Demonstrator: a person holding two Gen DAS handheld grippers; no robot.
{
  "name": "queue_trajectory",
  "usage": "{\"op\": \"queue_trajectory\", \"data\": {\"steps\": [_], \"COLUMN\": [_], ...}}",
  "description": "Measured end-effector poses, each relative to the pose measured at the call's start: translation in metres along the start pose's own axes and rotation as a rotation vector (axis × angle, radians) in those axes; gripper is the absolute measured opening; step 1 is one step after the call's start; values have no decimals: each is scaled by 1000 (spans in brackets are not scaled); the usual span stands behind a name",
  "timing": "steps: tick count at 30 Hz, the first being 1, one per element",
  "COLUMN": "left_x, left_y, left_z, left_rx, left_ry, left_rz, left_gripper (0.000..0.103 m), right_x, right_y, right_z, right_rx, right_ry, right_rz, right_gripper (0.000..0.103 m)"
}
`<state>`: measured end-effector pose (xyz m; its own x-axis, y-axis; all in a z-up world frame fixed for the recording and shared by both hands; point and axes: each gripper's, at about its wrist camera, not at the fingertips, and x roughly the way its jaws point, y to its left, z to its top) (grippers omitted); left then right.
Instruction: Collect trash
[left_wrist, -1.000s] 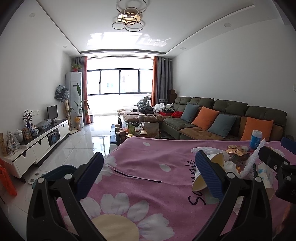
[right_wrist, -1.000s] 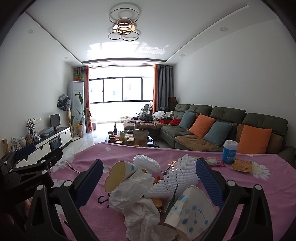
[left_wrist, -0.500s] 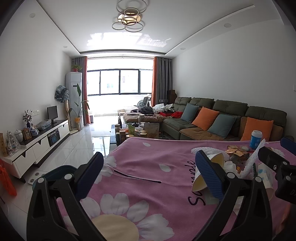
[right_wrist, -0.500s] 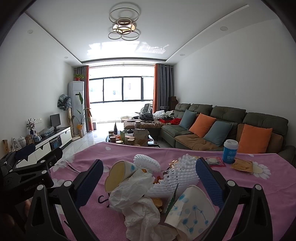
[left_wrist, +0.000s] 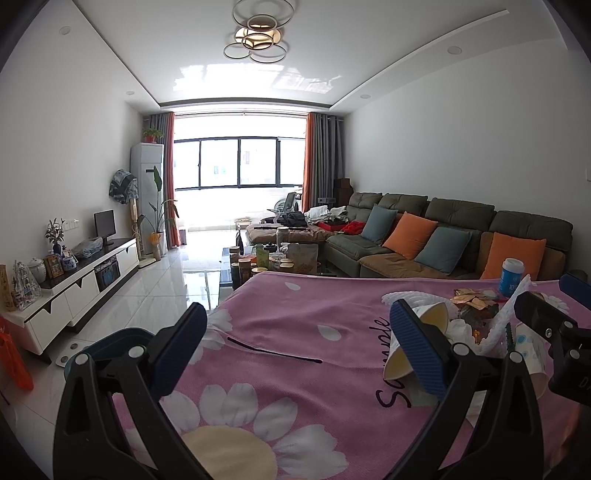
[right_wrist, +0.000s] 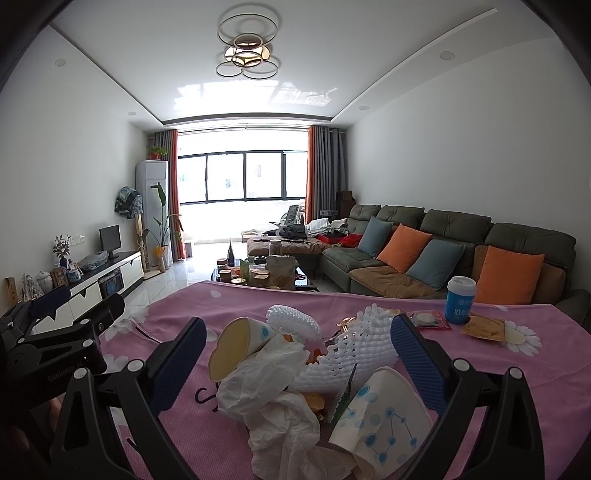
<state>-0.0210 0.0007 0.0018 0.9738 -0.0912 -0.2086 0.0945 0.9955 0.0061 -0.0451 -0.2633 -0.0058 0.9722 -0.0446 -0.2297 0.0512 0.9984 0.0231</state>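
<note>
A heap of trash (right_wrist: 314, 373) is seen on a table covered with a pink flowered cloth (right_wrist: 498, 373), directly between the spread fingers of the right gripper (right_wrist: 295, 358). In the right wrist view the heap is laid out in detail: a tipped paper cup with a yellow inside (right_wrist: 236, 349), crumpled white tissue (right_wrist: 280, 413), white foam fruit netting (right_wrist: 354, 350), and a flattened cup printed with blue dots (right_wrist: 384, 424) nearest the camera. Nothing is gripped; the right gripper's jaws are held wide apart around the pile without touching it.

Behind the heap, a blue cup with a white lid (right_wrist: 460, 300) is shown standing upright, with a red-edged packet (right_wrist: 430, 319) and a brown sachet (right_wrist: 484, 328) just beside it. These flat packets are not made out in the left wrist view.

From the left wrist view the same heap (left_wrist: 465, 332) is seen only at the right edge, partly hidden by a finger. The left gripper (left_wrist: 295, 350) is held released over bare cloth, well left of the pile, where a thin black stick (left_wrist: 273, 349) lies. A dark teal bin (left_wrist: 110, 343) below the table edge is shown only here.
</note>
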Motion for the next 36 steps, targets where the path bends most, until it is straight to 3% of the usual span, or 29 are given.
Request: {"op": "queue_trajectory", "data": {"steps": [19,29,33,36], "left_x": [16,64,86,102], "left_y": [-4,-25,-39,-48], "left_z": [-5,-6,-9,-13], "left_rx": [13,71,109,122], "left_ry": [55,244,324,394], "left_rz": [-50,-257,-330,-374], "left_gripper": [98,97,85,68], "right_x": [8,37,48,58], "right_y": [-12,-44,-49,-53], "right_z": [-3,-2,1,3], "right_rx": [15,68,83,99], "right_ry": [37,167,202,239], "right_rz": [5,7,43,53], "right_gripper": [96,96,88,74]}}
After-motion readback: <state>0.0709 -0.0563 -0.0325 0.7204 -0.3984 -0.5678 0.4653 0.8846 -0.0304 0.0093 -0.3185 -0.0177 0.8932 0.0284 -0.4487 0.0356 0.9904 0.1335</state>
